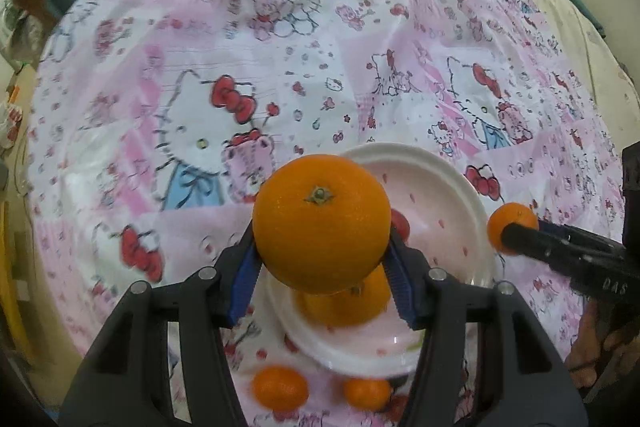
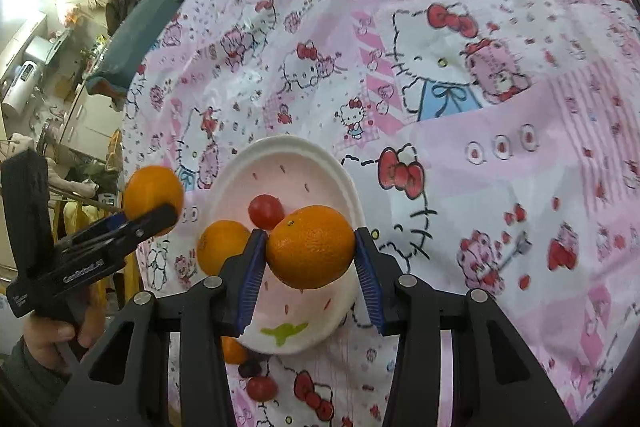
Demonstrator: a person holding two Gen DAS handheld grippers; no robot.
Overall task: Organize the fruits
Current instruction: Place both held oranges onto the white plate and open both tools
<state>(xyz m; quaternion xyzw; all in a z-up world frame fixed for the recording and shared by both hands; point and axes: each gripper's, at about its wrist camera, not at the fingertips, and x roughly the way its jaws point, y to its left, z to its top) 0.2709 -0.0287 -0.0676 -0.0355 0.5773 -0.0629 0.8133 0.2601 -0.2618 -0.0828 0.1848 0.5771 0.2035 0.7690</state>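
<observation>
My left gripper (image 1: 322, 255) is shut on a large orange (image 1: 321, 223) and holds it above the white and pink plate (image 1: 448, 187). A second orange (image 1: 344, 301) lies on the plate under it, beside a red tomato (image 1: 401, 225). My right gripper (image 2: 310, 253) is shut on a smaller orange (image 2: 311, 247) over the same plate (image 2: 280, 155), where an orange (image 2: 220, 247) and a tomato (image 2: 265, 211) lie. The left gripper also shows in the right wrist view (image 2: 154, 213), and the right gripper in the left wrist view (image 1: 510, 239).
Two small oranges (image 1: 280, 387) (image 1: 367, 393) lie on the Hello Kitty cloth (image 1: 280, 67) near the plate's front edge. A loose tomato (image 2: 262, 387), a dark fruit (image 2: 250, 367) and part of an orange (image 2: 234, 349) lie on the cloth. Clutter stands beyond the table's left edge.
</observation>
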